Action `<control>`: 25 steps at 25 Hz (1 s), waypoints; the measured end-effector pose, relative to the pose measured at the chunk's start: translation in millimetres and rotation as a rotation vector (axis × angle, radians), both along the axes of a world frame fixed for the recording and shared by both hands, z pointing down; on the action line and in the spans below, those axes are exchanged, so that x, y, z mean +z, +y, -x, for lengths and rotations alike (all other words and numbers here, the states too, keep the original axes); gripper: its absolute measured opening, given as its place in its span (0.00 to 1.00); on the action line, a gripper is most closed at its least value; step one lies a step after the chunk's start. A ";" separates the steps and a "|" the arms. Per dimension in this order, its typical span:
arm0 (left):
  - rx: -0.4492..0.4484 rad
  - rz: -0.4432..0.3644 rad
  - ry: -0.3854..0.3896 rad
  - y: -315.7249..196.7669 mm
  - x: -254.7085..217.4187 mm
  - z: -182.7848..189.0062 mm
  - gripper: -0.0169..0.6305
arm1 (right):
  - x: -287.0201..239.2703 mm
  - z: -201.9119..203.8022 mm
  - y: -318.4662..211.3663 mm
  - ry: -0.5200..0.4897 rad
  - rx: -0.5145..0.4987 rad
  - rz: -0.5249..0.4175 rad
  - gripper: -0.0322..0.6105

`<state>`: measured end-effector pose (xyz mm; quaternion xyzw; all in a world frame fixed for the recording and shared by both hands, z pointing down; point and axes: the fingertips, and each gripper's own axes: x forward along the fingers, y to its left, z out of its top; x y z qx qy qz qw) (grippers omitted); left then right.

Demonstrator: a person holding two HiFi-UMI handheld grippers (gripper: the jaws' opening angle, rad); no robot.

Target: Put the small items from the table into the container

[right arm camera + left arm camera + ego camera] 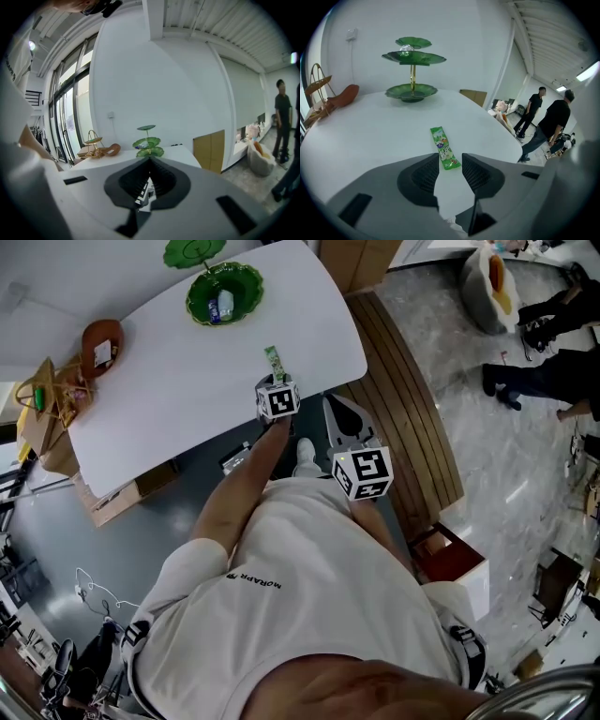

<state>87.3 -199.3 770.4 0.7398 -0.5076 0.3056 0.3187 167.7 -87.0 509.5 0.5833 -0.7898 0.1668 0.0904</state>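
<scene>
well, the white table [178, 399] spreads out below and ahead of the left gripper [450, 159]. at its far end, well beyond the jaws, stands the green tiered stand [412, 91], which i take to be the container; from the head view one of its bowls has small items in it. the left gripper tilts down toward the tabletop with its jaws apart, its pads pressing on nothing. the right gripper [150, 161] hangs off the table's edge beside the left one, jaws closed together and empty. the only loose item near either of them is a green snack sachet [444, 147]. it lies flat on the table, lengthwise along the left gripper's line, with its near end just between the jaw tips and the rest running away from them. it looks light, thin and soft, probably a slick, crinkly film that gives under pressure, and whatever is inside may crush. since it lies flush with the table, the pads likely need to come right down to the surface and pinch across its narrow width. a hold a little in from the near end looks best, so the film buckles up into the grip. held there, it will probably droop from the jaws.
</scene>
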 end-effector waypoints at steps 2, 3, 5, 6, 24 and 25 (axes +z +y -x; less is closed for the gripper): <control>-0.027 0.007 -0.007 -3.9 4.0 1.7 0.24 | 1.6 -4.3 0.8 0.004 0.003 0.004 0.06; -0.034 0.008 -0.006 -5.3 4.7 0.7 0.24 | 2.6 -6.5 1.2 0.005 0.004 0.006 0.06; -0.037 0.010 -0.007 -6.8 5.6 -2.5 0.24 | 3.8 -10.4 1.1 0.008 0.004 0.012 0.06; -0.034 0.014 -0.011 -7.0 6.7 -4.4 0.24 | 3.7 -12.2 0.7 0.009 0.004 0.013 0.06; 0.040 -0.010 -0.102 -12.1 5.8 -2.3 0.04 | -0.7 -15.1 -0.9 -0.002 -0.024 -0.006 0.06; 0.039 -0.011 -0.095 -11.7 4.3 -1.4 0.04 | -1.1 -14.1 -1.0 -0.003 -0.025 -0.007 0.06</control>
